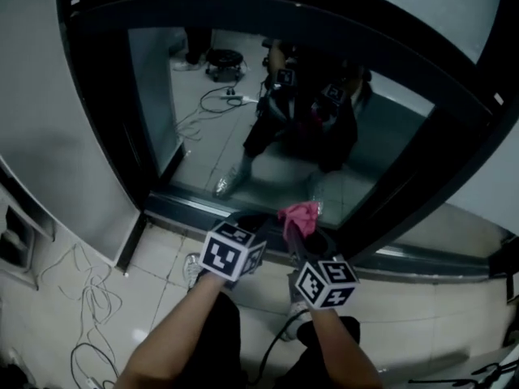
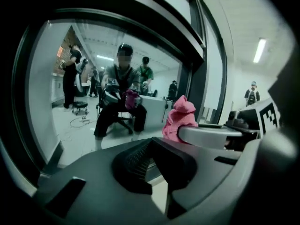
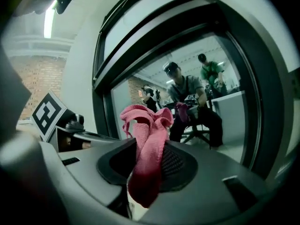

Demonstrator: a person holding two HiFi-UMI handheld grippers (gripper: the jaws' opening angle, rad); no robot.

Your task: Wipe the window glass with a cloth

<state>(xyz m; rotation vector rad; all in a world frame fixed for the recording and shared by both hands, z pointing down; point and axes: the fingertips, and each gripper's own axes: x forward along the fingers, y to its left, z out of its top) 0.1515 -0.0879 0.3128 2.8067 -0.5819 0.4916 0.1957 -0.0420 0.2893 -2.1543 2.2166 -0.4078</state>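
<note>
The window glass (image 1: 203,136) sits in a dark frame (image 1: 105,112) straight ahead and reflects the person who holds the grippers. My right gripper (image 1: 297,232) is shut on a pink cloth (image 1: 300,214). The cloth's bunched end stands up between the jaws close to the glass's lower edge. In the right gripper view the cloth (image 3: 149,146) hangs through the shut jaws. My left gripper (image 1: 246,220) is beside it on the left, low before the glass. Its jaws are shut with nothing between them (image 2: 149,159). The cloth (image 2: 180,118) shows to the right in the left gripper view.
The dark lower sill (image 1: 186,209) runs below the glass. A white wall panel (image 1: 49,160) flanks the frame on the left. Loose cables (image 1: 89,298) lie on the tiled floor at lower left. Several people and a stool (image 2: 79,106) show in the glass.
</note>
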